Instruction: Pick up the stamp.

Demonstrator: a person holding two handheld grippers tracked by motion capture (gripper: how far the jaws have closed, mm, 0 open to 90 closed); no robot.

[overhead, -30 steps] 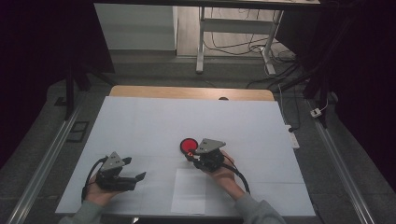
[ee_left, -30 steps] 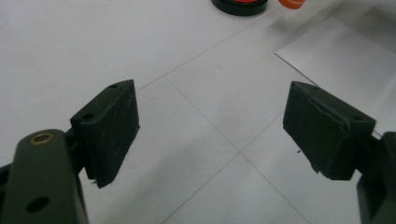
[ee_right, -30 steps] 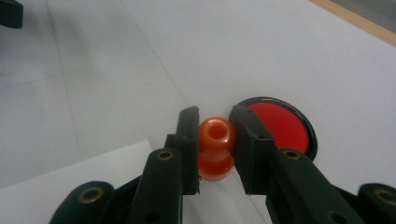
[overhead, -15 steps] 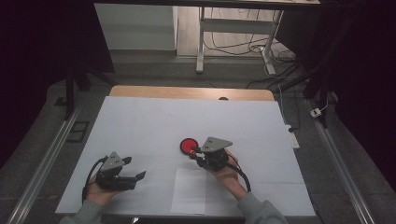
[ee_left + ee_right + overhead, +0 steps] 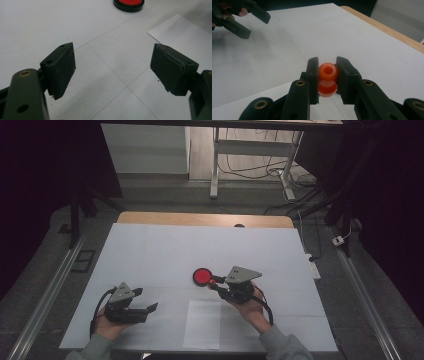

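since the earlier frame the right gripper (image 5: 216, 282) has shifted a bit right and back w/ its load, away from the red disc (image 5: 202, 276). its jaws are pinched on a small orange bead-like piece (image 5: 327, 78), hole facing up, held just off the table (image 5: 150, 250). disc sits flat just beside the tips, mid-table. white paper sheet (image 5: 202, 324) lies nearer the person. left gripper (image 5: 149, 309) rests low at left, jaws spread wide, nothing btwn them. step looks like carry-to-place; next prob needs lining the piece up over its spot, then easing grip.
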